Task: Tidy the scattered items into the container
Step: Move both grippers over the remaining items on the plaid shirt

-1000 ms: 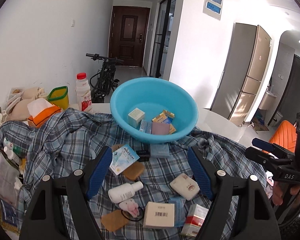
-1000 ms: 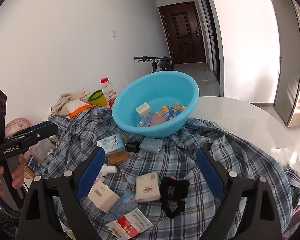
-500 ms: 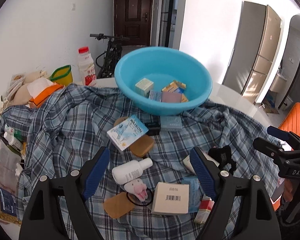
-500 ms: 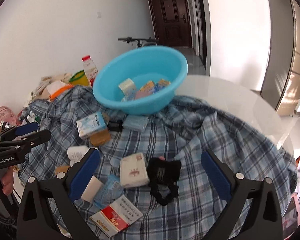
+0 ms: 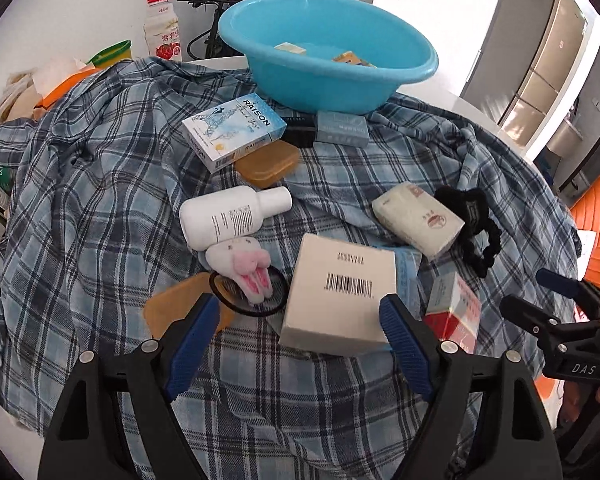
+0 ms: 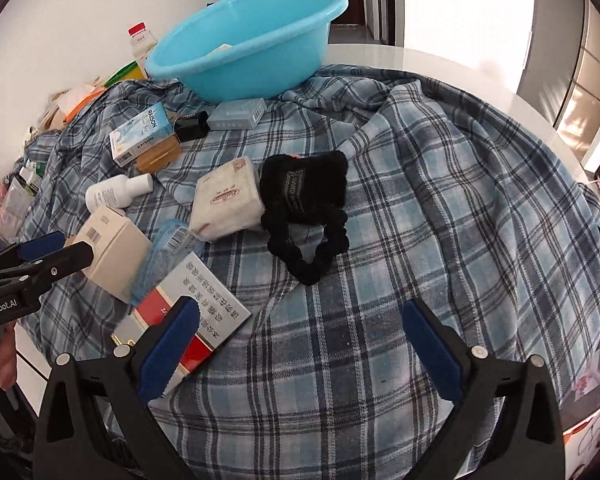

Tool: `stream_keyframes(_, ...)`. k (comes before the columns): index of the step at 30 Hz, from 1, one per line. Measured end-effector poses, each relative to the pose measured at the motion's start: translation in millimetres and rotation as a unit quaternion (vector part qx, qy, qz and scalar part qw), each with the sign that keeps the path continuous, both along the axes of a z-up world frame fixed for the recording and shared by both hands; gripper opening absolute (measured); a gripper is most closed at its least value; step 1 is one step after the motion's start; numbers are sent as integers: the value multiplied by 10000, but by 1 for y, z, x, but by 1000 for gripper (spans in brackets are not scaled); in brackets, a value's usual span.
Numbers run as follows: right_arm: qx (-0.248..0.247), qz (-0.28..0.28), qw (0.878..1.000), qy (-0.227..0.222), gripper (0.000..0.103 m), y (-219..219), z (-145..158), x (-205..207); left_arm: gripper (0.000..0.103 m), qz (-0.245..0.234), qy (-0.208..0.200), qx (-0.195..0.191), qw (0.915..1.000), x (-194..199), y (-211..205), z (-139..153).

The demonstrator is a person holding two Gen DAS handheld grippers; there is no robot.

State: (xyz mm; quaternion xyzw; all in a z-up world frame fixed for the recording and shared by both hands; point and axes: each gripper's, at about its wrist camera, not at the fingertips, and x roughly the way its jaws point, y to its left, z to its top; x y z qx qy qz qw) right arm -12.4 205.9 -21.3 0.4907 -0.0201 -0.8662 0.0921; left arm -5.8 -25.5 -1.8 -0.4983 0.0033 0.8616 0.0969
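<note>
"Which one's closer to grabbing something?"

"The left gripper (image 5: 296, 330). Its jaws have just been opening and stand wide, nothing pinched. The white barcode box (image 5: 338, 294) lies partly between them, just ahead, long axis running away toward the blue basin (image 5: 328, 80)."

"And the right gripper (image 6: 298, 338)?"

"Also just spread wide and empty, over bare plaid cloth (image 6: 440, 208). The red-and-white carton (image 6: 192, 326) sits under its left finger, angled away to the right; the black scrunchie (image 6: 308, 216) lies farther ahead."
</note>
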Motion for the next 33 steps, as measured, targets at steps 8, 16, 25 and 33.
stream_keyframes(8,-137,58,9999,-67,101,-1,-9,11,84,-413,-15,139,9990,9,16,6)
stream_keyframes(16,-140,-34,9999,-24,101,4,-7,11,84,-418,-109,122,9990,9,18,1)
stream_keyframes(25,-90,-138,9997,154,101,6,0,8,84,-187,60,71,9998,7,7,5)
stream_keyframes(33,-37,-325,9890,1442,101,10,28,21,84,58,1046,95,9945,16,0,22)
